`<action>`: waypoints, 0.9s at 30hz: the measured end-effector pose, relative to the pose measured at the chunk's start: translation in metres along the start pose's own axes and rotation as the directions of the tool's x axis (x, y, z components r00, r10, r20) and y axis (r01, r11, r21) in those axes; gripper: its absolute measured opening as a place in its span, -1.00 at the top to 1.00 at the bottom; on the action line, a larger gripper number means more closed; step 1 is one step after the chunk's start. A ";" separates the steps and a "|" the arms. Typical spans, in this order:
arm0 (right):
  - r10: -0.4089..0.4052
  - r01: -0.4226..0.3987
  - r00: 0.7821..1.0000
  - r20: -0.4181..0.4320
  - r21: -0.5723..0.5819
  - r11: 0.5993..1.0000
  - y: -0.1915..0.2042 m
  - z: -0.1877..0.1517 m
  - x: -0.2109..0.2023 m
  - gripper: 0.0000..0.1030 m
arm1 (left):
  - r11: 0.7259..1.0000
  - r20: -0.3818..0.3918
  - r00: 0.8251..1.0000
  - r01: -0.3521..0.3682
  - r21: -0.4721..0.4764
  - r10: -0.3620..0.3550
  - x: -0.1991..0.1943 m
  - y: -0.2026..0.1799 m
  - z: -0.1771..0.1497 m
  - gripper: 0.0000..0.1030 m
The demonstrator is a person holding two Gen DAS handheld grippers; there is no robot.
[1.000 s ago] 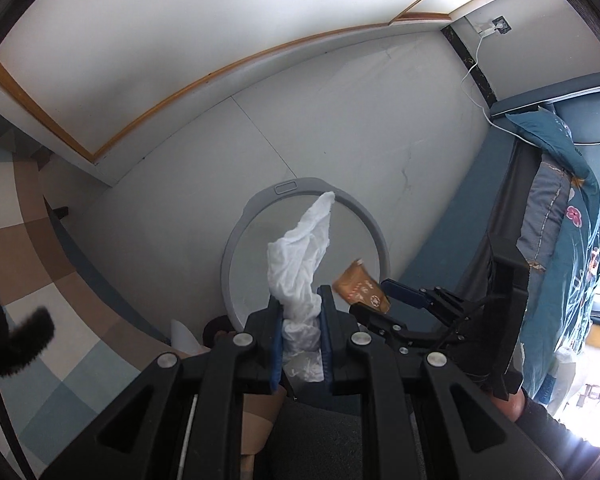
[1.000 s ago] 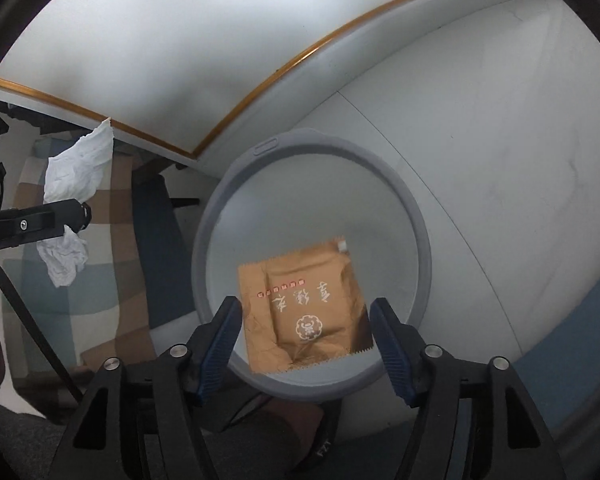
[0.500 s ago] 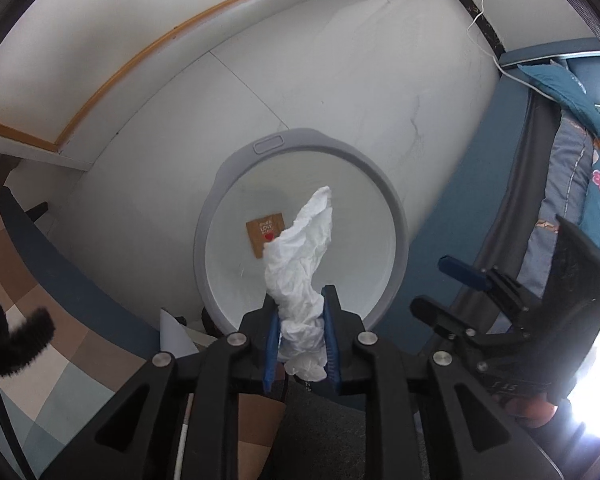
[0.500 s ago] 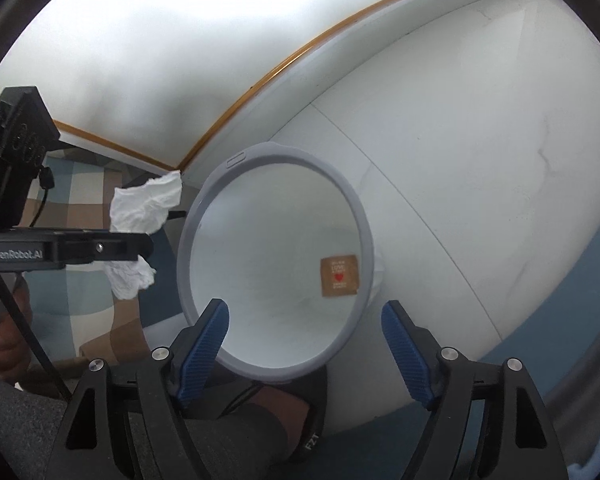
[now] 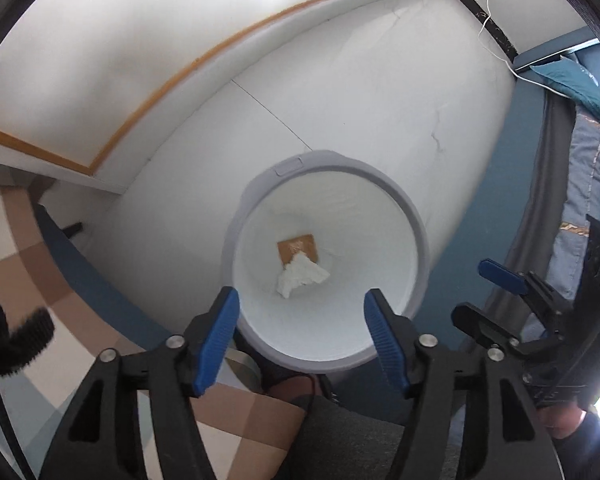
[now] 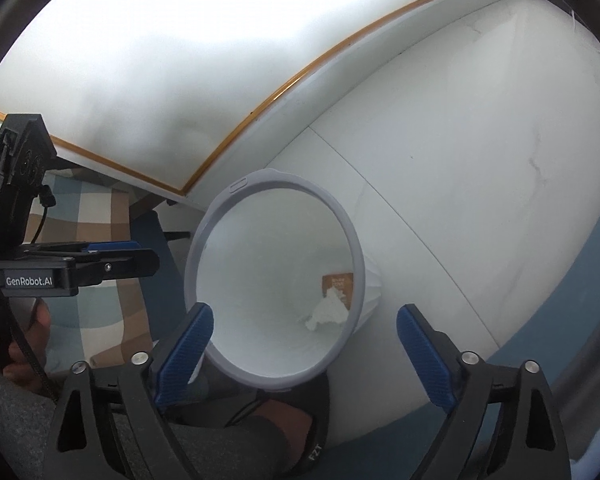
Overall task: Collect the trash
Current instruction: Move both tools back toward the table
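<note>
The left gripper (image 5: 302,334) hangs over the round grey-rimmed white waste bin (image 5: 416,240), jaws opening with nothing between them. The right gripper (image 6: 304,356) is opening too, also empty. At the bin's bottom a crumpled white tissue (image 5: 300,276) lies partly atop a flat brown square packet (image 5: 296,246). A checked brown-and-blue rug (image 5: 16,248) lies beside the pale glossy floor (image 5: 380,92).

The left gripper (image 5: 302,334) is pointed steeply downward, its jaws opening with nothing between them; the right gripper (image 6: 306,354) (likewise empty) is also opening.
</note>
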State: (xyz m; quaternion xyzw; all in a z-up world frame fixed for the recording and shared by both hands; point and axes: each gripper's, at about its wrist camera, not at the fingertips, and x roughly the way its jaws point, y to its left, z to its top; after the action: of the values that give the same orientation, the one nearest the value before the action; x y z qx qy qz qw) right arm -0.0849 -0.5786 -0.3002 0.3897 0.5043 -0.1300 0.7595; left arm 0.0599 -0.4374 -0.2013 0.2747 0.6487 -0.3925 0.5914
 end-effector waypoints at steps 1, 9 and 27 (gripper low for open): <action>0.007 -0.007 1.000 0.006 0.002 1.000 0.000 0.000 -0.002 -0.85 | 1.000 0.024 0.999 -0.024 0.014 0.024 -0.005 -0.001 -0.001 -0.27; -0.034 0.036 0.999 0.021 -0.104 0.994 0.020 -0.004 -0.012 -0.93 | 0.994 0.149 0.983 -0.105 -0.005 0.105 -0.040 0.004 -0.013 -0.40; -0.056 0.140 0.930 0.362 -0.210 0.968 0.116 0.008 -0.153 -0.93 | 0.962 0.524 0.829 -0.060 -0.266 0.196 -0.190 0.050 -0.092 -0.40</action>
State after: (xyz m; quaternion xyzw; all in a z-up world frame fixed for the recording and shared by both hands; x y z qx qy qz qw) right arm -0.0805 -0.5374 -0.1126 0.2427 0.3901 -0.1760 0.8706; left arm 0.0793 -0.3133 -0.0246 0.1218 0.4755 -0.3329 0.8051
